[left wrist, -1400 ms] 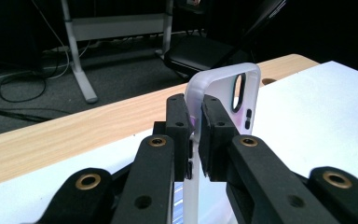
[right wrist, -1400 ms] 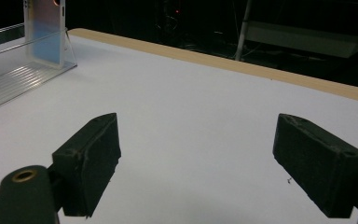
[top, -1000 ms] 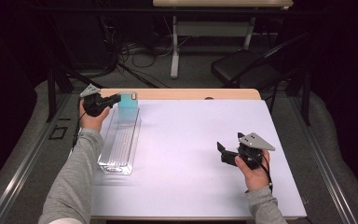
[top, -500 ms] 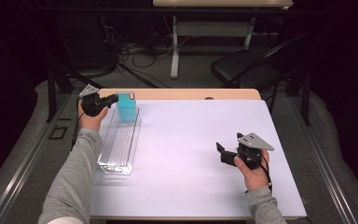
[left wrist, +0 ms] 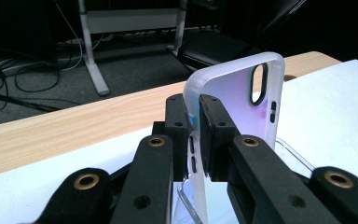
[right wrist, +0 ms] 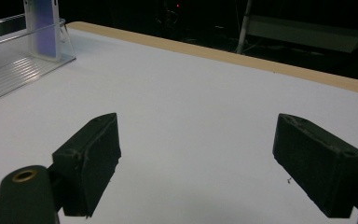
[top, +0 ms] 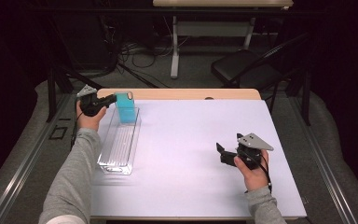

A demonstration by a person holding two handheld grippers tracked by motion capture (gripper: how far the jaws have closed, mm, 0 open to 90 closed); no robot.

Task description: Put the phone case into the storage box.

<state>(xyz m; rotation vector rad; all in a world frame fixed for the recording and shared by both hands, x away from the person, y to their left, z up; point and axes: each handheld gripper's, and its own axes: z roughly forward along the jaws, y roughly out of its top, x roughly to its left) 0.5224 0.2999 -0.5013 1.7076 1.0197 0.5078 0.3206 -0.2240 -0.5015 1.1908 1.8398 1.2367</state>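
A darkened lab or recording workspace, not a home.

The table point(top: 186, 154) in the middle of the frame has a white sheet over a wooden top and stands in a pool of light, the room around it black. At upper left, loose cables point(top: 130, 58) sprawl over the grey carpeted floor point(top: 191, 70). A desk frame point(top: 175, 42) on a white leg stands at top centre, and a black folding chair point(top: 247, 67) at upper right.

left gripper point(top: 112, 99) jaws clamped | right gripper point(top: 222, 153) jaws spread, seemingly resting low
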